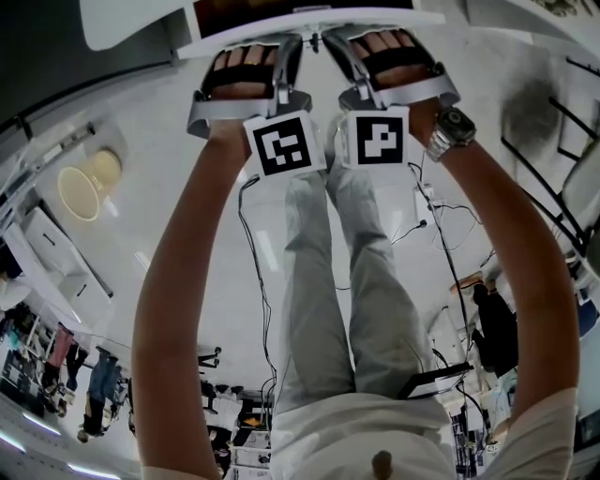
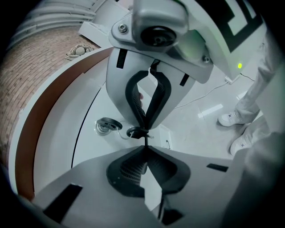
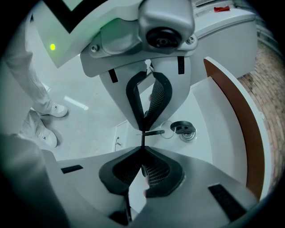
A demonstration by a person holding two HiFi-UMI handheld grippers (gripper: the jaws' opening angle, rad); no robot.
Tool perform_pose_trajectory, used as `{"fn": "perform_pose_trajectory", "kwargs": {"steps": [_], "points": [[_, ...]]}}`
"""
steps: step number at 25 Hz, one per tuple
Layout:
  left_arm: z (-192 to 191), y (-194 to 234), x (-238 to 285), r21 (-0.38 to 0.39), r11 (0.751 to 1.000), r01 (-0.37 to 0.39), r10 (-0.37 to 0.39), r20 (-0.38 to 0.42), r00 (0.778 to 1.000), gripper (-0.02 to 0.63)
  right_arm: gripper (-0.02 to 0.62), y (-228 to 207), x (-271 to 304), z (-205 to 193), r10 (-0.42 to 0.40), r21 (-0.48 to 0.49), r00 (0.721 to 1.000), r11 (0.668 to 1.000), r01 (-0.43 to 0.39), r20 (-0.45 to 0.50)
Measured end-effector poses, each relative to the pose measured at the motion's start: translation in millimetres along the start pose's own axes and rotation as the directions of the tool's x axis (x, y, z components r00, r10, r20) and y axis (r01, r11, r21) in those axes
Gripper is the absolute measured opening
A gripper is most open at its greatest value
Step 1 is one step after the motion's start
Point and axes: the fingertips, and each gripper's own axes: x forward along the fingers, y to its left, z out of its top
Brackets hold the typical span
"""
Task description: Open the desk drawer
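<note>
The white drawer front [image 1: 309,21] lies at the top of the head view, with a dark brown interior showing above it. My left gripper [image 1: 286,47] and right gripper [image 1: 337,42] reach side by side to its lower lip. In the left gripper view the left gripper [image 2: 145,141] has its jaws closed, tips pinching a thin dark lip on the glossy white panel [image 2: 89,107], which mirrors them. The right gripper [image 3: 142,143] grips the same way. A lock with a key ring [image 2: 107,125] [image 3: 183,129] sits beside the tips.
A brown strip [image 2: 40,120] [image 3: 242,129] edges the white panel. My legs [image 1: 356,281] stand below the grippers; white shoes [image 2: 231,119] [image 3: 53,109] show on the pale floor. Cables [image 1: 253,272] trail across the floor. A round tan object [image 1: 89,183] lies at the left.
</note>
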Motion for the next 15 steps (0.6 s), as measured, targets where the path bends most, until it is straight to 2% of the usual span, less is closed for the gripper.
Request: {"fn": "perform_pose_trajectory", "kwargs": {"steps": [6, 10, 15], "points": [[0.8, -7.0, -6.6, -0.017, 1.000, 0.018, -0.018, 0.002, 1.000, 0.022, 0.037, 4.6, -6.5, 3.2, 0.014, -0.010, 1.000, 1.000, -0.014, 0.000], [-0.9, -9.5, -6.4, -0.011, 1.000, 0.019, -0.019, 0.004, 1.000, 0.023, 0.037, 6.9, -8.6, 3.7, 0.034, 0.021, 0.999, 0.999, -0.034, 0.002], [0.6, -8.5, -5.5, -0.032, 0.999, 0.013, -0.012, 0.022, 1.000, 0.028, 0.038, 8.0, -13.9, -4.2, -0.010, 0.042, 1.000, 0.999, 0.010, 0.002]]}}
